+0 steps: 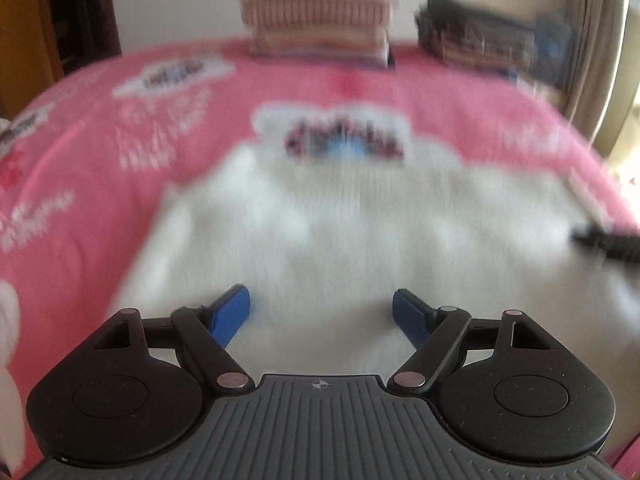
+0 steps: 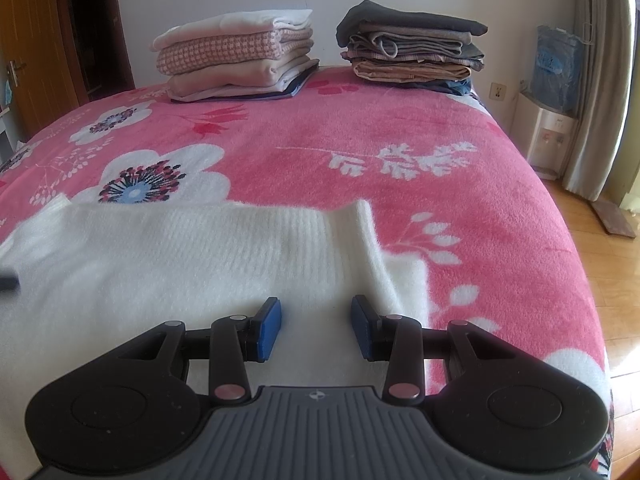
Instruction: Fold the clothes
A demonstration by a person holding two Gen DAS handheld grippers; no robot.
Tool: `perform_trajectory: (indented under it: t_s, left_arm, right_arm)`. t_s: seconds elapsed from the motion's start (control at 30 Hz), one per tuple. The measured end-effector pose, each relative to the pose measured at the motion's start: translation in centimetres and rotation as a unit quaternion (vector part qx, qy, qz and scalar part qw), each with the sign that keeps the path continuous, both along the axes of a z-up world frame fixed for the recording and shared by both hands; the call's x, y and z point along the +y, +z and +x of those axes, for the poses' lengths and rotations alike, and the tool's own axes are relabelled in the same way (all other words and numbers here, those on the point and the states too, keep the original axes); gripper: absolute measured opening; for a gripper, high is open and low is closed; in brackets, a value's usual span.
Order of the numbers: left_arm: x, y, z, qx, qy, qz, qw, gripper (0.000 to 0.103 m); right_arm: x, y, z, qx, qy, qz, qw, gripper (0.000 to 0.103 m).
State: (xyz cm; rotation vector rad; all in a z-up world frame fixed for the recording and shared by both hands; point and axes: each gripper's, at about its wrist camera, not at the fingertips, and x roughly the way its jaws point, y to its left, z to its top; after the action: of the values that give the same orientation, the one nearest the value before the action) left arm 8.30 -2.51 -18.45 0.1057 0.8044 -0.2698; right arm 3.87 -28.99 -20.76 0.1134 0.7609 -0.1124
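Observation:
A white fuzzy knit sweater (image 2: pixel 180 264) lies flat on the pink flowered blanket (image 2: pixel 360 140); a sleeve is folded over its right side. It also shows, blurred, in the left wrist view (image 1: pixel 340 240). My left gripper (image 1: pixel 322 316) is open and empty, hovering over the sweater's near part. My right gripper (image 2: pixel 316 328) is open and empty over the sweater's right part, next to the folded sleeve. The right gripper's dark tip shows at the right edge of the left wrist view (image 1: pixel 604 246).
Two stacks of folded clothes stand at the far edge of the bed: a light pink and white one (image 2: pixel 240 60) on the left, a dark brown and grey one (image 2: pixel 412 48) on the right. A water dispenser (image 2: pixel 548 136), curtain and wooden floor (image 2: pixel 600 280) lie to the right.

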Motion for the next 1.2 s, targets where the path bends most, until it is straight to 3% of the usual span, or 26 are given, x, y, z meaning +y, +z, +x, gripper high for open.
perform_trajectory:
  t_s: [0.33, 0.5, 0.57, 0.63, 0.67, 0.73, 1.2]
  left_arm:
    - [0.1, -0.7, 0.0, 0.002, 0.003, -0.007, 1.0000, 0.084]
    - [-0.1, -0.7, -0.1, 0.003, 0.006, -0.003, 1.0000, 0.085]
    - [-0.1, -0.6, 0.0, 0.004, 0.007, -0.003, 1.0000, 0.085]
    - [-0.2, -0.6, -0.1, 0.005, 0.008, -0.001, 1.0000, 0.085]
    - [-0.2, -0.6, -0.1, 0.005, 0.009, 0.000, 0.9999, 0.085]
    - [-0.2, -0.6, 0.0, 0.006, 0.010, 0.000, 0.9999, 0.085]
    - [-0.1, -0.5, 0.1, 0.012, 0.014, -0.002, 0.9998, 0.085]
  right_arm:
    - [1.8, 2.3, 0.9, 0.039, 0.004, -0.037, 0.999, 0.043]
    - [3.6, 4.8, -1.3, -0.015, 0.054, 0.027, 0.998, 0.043]
    - [4.0, 4.3, -1.7, -0.008, 0.073, 0.050, 0.996, 0.044]
    - [4.5, 2.4, -1.6, 0.028, 0.082, 0.049, 0.995, 0.057]
    - [4.8, 1.3, -1.5, 0.045, 0.084, 0.039, 0.995, 0.058]
    - [5.5, 0.3, -2.4, 0.019, 0.098, 0.017, 0.995, 0.063]
    - [6.6, 1.8, -3.0, 0.029, 0.086, -0.001, 0.996, 0.064]
